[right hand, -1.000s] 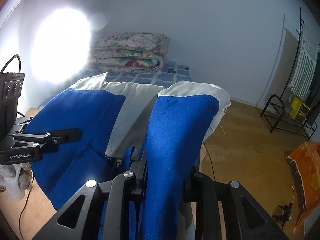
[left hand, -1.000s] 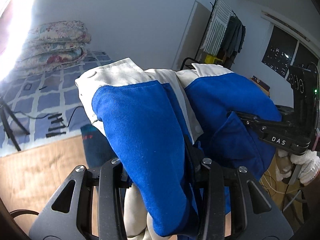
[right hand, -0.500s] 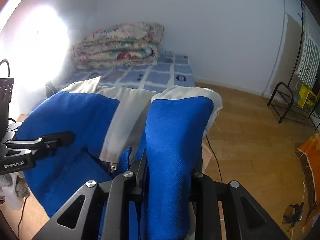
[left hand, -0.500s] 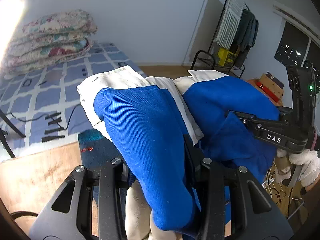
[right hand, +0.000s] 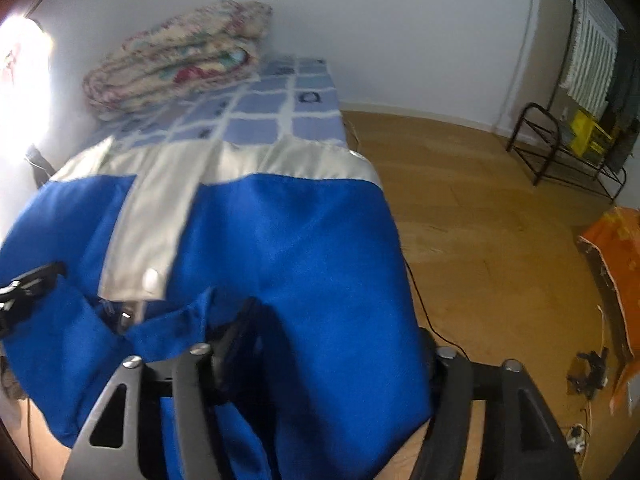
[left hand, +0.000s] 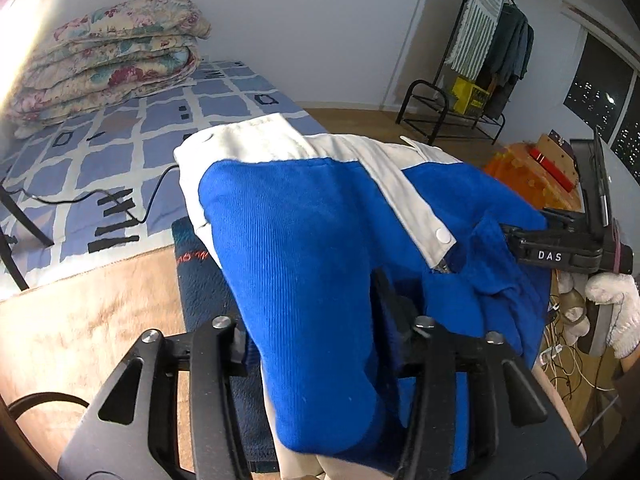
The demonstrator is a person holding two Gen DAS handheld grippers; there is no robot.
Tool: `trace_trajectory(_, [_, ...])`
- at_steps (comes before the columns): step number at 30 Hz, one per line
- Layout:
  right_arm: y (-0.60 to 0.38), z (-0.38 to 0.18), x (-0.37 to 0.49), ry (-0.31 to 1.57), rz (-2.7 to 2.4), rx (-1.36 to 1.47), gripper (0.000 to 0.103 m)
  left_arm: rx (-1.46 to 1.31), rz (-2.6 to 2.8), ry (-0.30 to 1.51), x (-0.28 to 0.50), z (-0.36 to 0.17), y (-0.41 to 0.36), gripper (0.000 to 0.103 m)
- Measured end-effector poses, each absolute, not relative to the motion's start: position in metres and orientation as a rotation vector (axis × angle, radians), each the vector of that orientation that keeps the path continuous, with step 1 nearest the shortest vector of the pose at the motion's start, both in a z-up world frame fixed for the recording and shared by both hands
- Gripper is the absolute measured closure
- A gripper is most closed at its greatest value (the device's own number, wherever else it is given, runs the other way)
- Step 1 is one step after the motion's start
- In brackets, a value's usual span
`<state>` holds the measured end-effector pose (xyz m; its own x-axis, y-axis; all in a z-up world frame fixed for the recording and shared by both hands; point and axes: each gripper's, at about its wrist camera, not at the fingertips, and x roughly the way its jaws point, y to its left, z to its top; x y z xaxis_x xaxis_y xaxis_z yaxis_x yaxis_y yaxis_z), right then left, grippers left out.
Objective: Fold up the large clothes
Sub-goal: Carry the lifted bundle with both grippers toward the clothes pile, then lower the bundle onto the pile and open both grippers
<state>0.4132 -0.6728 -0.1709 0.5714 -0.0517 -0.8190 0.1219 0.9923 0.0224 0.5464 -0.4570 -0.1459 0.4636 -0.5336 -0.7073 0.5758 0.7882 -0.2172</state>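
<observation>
A blue-and-cream jacket (left hand: 304,248), the task's garment, hangs in the air between the two grippers, above the near edge of the bed (left hand: 120,152) and the brown rug (left hand: 80,320); it rests on no surface. The left gripper (left hand: 320,344) has its fingers closed onto a thick bunch of blue cloth, and the right gripper (right hand: 316,352) pinches a wide fold of the same cloth; the fingertips of both are hidden under the fabric. Held at two points side by side, the jacket drapes forward with its cream band (right hand: 224,164) at the far edge and the snap placket (left hand: 404,204) running between the grips, which probably serves to stretch the panel flat before it is laid down.

The bed carries a blue checked sheet with a folded floral quilt (left hand: 108,56) at its far left corner and a black cable (left hand: 120,204) near its front edge. A dark blue cloth (left hand: 200,280) lies on the rug beneath the jacket. Wooden floor (right hand: 480,208) extends to a white wall; a clothes rack (left hand: 488,52) stands at the far right, and an orange cloth (right hand: 616,248) lies at the right edge of the floor.
</observation>
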Motion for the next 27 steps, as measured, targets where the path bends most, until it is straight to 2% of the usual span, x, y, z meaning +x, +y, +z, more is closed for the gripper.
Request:
trace_trajectory(3, [-0.674,-0.172,0.412,0.948,-0.116,0.097,0.033,0.064,-0.663,0.859,0.544,-0.149,-0.454,0.039])
trace_trajectory(6, [-0.671,-0.169,0.409,0.938,-0.142,0.074,0.031,0.069,-0.653,0.864,0.539,-0.15,-0.449,0.035])
trace_trajectory(9, [-0.665,-0.164,0.401,0.923,-0.162,0.059,0.026,0.073,-0.647,0.853,0.53,-0.147,-0.441,0.034])
trace_trajectory(17, [-0.643,-0.148,0.362,0.882,-0.186,0.062,0.026,0.09,-0.655,0.811,0.484,-0.129,-0.407,0.034])
trace_trajectory(27, [-0.586,-0.075,0.27,0.786,-0.146,0.065,0.026,0.114,-0.645,0.719,0.387,-0.054,-0.354,0.034])
